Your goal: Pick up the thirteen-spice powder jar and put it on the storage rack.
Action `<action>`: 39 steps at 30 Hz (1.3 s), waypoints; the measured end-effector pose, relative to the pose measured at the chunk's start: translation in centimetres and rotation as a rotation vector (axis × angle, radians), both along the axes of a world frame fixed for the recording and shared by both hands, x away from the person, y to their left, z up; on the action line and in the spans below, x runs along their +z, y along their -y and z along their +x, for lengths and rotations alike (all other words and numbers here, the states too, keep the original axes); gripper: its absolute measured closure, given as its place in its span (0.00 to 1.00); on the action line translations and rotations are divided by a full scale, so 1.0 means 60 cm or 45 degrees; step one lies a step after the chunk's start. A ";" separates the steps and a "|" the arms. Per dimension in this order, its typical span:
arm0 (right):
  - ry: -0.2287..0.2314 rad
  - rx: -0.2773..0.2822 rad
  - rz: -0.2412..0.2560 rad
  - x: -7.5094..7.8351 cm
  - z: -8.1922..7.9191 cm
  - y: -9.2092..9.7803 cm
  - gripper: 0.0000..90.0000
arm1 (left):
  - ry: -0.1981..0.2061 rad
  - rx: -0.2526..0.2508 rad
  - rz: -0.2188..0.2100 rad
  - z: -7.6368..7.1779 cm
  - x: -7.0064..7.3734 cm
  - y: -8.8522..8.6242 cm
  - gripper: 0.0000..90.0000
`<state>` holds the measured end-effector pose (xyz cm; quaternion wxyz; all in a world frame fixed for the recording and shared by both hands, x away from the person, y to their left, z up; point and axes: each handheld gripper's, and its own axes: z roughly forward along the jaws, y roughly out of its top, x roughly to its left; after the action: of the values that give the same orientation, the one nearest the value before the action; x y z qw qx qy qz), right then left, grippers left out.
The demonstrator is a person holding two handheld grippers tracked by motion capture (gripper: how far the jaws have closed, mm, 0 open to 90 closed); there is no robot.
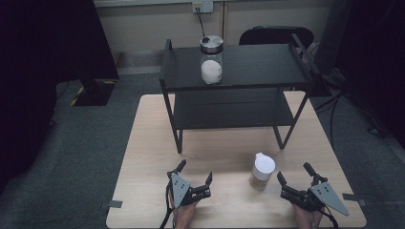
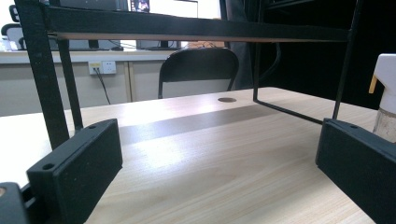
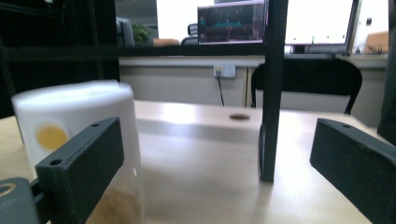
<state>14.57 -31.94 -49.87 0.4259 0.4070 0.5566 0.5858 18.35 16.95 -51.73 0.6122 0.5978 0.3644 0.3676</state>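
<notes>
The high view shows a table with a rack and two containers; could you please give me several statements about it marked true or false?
1. The glass jar stands on the top shelf of the black rack. True.
2. The white-capped bottle lies on its side. False: it stands upright on the table.
3. The right gripper grips the bottle. False: it is open, beside it.
4. The left gripper is open and holds nothing. True.
</notes>
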 end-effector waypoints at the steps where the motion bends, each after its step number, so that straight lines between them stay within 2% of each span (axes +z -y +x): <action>1: 0.016 0.007 0.009 0.006 0.000 0.001 0.02 | 0.000 0.000 0.000 0.000 0.000 0.000 0.00; 2: 0.016 0.007 0.009 0.006 0.000 0.001 0.02 | 0.000 0.000 0.000 0.000 0.000 0.000 0.00; 6: 0.071 0.069 0.059 0.039 0.004 0.005 0.02 | 0.000 0.000 0.001 0.000 0.000 0.000 0.00; 9: 0.125 0.098 0.060 0.057 0.008 -0.003 0.03 | 0.000 0.004 0.000 0.000 0.000 0.001 0.00; 16: 0.118 0.190 0.043 0.078 0.031 -0.024 0.03 | 0.000 0.004 0.000 0.000 0.000 0.001 0.00; 21: 0.087 0.228 0.008 0.075 0.041 -0.045 0.05 | 0.000 0.004 0.001 0.000 0.000 0.001 0.00; 23: 0.077 0.222 0.006 0.069 0.041 -0.053 0.04 | 0.000 0.004 0.000 0.000 0.000 0.001 0.00; 25: 0.060 0.240 0.015 0.062 0.044 -0.055 0.06 | 0.000 0.004 0.000 0.000 0.000 0.001 0.00; 30: 0.032 0.258 -0.011 0.048 0.045 -0.060 0.11 | 0.000 0.004 0.000 0.000 0.000 0.001 0.00; 35: -0.006 0.248 -0.033 0.036 0.047 -0.066 0.14 | 0.000 0.004 0.000 0.000 0.000 0.001 0.00; 39: -0.014 0.238 -0.038 0.022 0.045 -0.070 0.18 | 0.000 0.004 0.000 0.000 0.000 0.001 0.00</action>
<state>17.27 -27.73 -48.53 0.3723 0.3501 0.6031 0.6124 18.33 16.91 -51.73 0.6117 0.5971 0.3653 0.3685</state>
